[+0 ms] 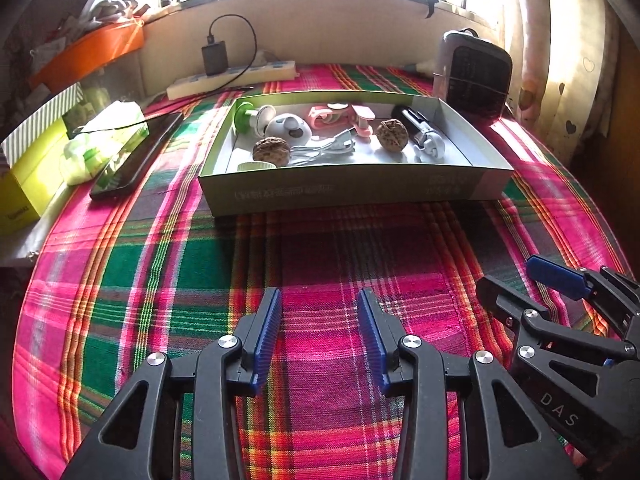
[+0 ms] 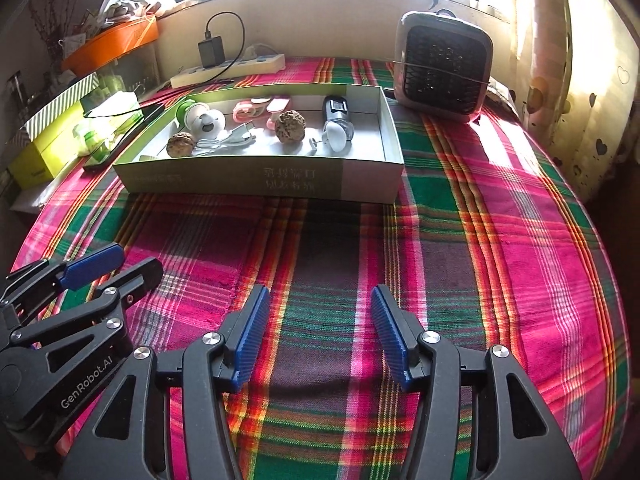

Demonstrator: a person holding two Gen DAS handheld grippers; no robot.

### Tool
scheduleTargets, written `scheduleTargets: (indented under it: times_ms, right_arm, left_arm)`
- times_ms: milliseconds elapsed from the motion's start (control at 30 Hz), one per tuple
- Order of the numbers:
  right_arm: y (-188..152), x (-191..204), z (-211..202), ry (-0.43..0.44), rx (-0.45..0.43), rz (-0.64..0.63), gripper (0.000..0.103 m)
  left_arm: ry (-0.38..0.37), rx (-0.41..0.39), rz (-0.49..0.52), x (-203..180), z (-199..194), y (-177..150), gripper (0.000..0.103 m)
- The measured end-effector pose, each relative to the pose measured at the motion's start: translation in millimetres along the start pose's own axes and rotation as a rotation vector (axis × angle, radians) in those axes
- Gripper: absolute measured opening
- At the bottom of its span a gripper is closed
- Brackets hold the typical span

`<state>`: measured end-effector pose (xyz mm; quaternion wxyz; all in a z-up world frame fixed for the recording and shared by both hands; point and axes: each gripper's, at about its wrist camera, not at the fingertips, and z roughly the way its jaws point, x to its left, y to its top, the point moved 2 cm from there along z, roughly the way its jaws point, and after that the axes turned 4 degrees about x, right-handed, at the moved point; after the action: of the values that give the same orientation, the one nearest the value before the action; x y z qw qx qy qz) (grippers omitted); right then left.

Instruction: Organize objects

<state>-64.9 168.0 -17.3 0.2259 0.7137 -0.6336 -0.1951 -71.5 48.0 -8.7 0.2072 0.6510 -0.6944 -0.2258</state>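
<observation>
At the far left edge of the tabletop sit a yellow-green box (image 1: 30, 184), a pack of tissues (image 1: 106, 142) and a dark phone (image 1: 136, 156) lying flat beside them. Behind these, a white power strip (image 1: 232, 76) with a black charger (image 1: 215, 58) plugged in runs along the wall. In the middle of the plaid cloth (image 1: 320, 264) stands a shallow cardboard tray (image 1: 352, 188). From left to right it holds a green-and-white small gadget (image 1: 250, 114), a walnut (image 1: 271, 151), a coiled white cable (image 1: 326, 146), a pink clip (image 1: 340, 116), a second walnut (image 1: 392, 133) and a black-and-white bottle-shaped item (image 1: 420, 132) lying on its side. Right of the tray, near the curtain, a small fan heater (image 2: 442, 66) stands upright. Nearer the camera, the left gripper (image 1: 320, 320) hovers over bare cloth with its jaws apart and nothing between them. The right gripper (image 2: 320, 320) sits just beside it, jaws likewise spread and empty, well short of the tray
</observation>
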Motion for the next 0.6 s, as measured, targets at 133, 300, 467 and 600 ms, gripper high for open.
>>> scheduleTargets:
  times_ms: [133, 300, 467, 600]
  right_arm:
    - [0.2, 0.0, 0.6, -0.004, 0.001, -0.002, 0.057]
    - [0.6, -0.3, 1.2, -0.006, 0.002, 0.0, 0.059]
    - [0.5, -0.1, 1.0, -0.006, 0.003, 0.0, 0.059]
    - [0.5, -0.1, 0.8, -0.006, 0.002, 0.0, 0.059]
  left_arm:
    - [0.001, 0.0, 0.0, 0.5, 0.0, 0.2, 0.039]
    - [-0.002, 0.0, -0.002, 0.0, 0.1, 0.1, 0.039]
    - [0.0, 0.0, -0.002, 0.2, -0.2, 0.0, 0.039]
    - [-0.001, 0.0, -0.002, 0.0, -0.3, -0.2, 0.039]
